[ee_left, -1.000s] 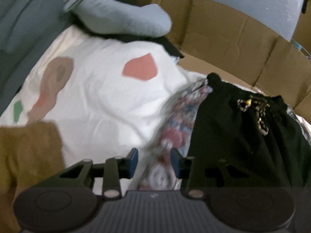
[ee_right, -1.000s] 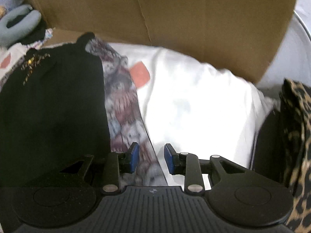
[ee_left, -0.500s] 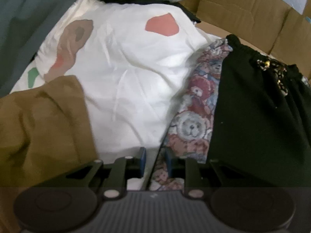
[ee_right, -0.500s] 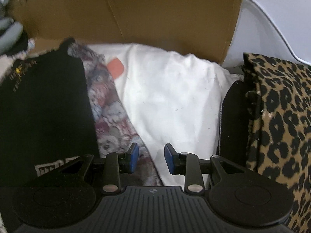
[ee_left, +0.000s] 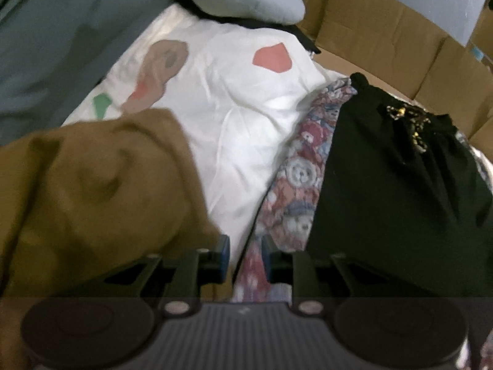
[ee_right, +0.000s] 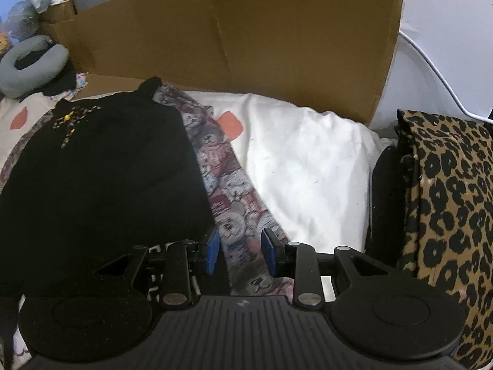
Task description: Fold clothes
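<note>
A black garment with a gold-flecked drawstring (ee_left: 397, 185) (ee_right: 98, 169) lies flat on a teddy-bear print cloth (ee_left: 295, 178) (ee_right: 234, 197), on a white sheet with coloured shapes (ee_left: 234, 117) (ee_right: 308, 169). My left gripper (ee_left: 245, 257) is low over the bear cloth's left edge, its jaws a small gap apart with nothing gripped. My right gripper (ee_right: 240, 249) is open over the bear cloth's strip, just right of the black garment's edge.
A brown garment (ee_left: 92, 191) bunches at the left. A grey neck pillow (ee_left: 246, 0) (ee_right: 30, 64) and teal fabric (ee_left: 61, 37) lie behind. Cardboard walls (ee_left: 385, 30) (ee_right: 231, 40) stand at the back. A leopard-print fabric stack (ee_right: 446, 200) is at the right.
The left gripper narrowed its jaws, dropped toward the bear cloth, then widened slightly. The right gripper pulled back and rose; the leopard fabric came into view.
</note>
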